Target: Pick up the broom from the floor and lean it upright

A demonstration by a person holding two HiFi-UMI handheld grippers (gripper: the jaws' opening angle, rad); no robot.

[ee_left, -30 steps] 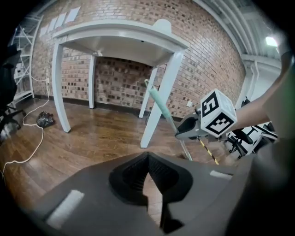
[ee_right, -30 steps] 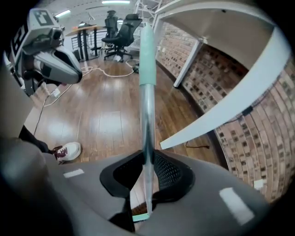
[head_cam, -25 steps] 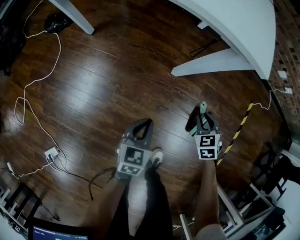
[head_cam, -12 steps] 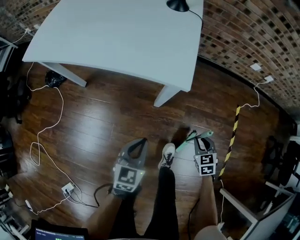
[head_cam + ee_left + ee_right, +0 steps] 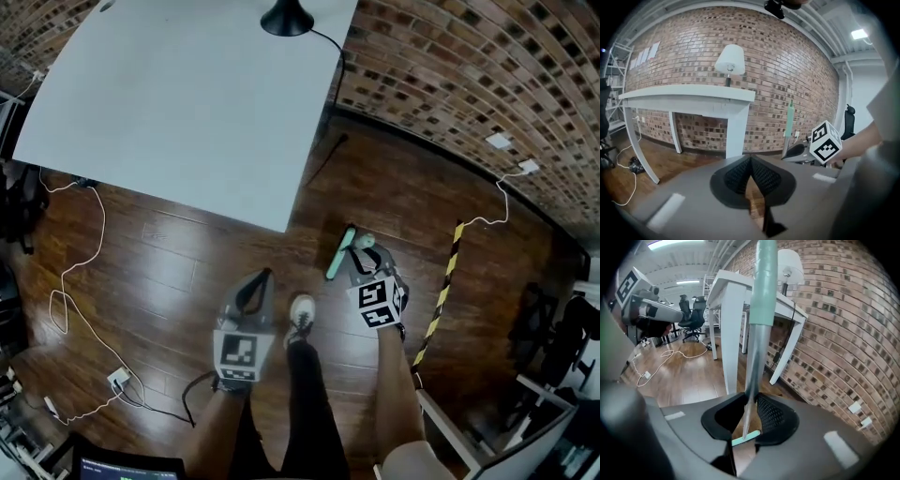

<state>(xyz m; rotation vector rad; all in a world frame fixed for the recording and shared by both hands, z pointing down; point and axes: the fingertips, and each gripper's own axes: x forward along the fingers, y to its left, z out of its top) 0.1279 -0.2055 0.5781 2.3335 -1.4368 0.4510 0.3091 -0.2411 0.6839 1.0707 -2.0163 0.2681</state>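
Now right tool (image 5: pixel 751 399) pinching upright broom (image 5: pixel 762 296), jaws easing open; left tool (image 5: pixel 751 158) pressed together, empty.

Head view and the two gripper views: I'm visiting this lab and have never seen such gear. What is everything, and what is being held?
No robot here: a person carries two hand-held two-jaw grippers; the patterned cubes belong to them. The head view looks down from the person's head at the wooden floor, a white table with a lamp, and a brick wall. Each gripper view rides on its gripper, looking along the jaws. The right gripper holds the broom upright by its handle; its jaws are starting to open. The left gripper is shut and empty.
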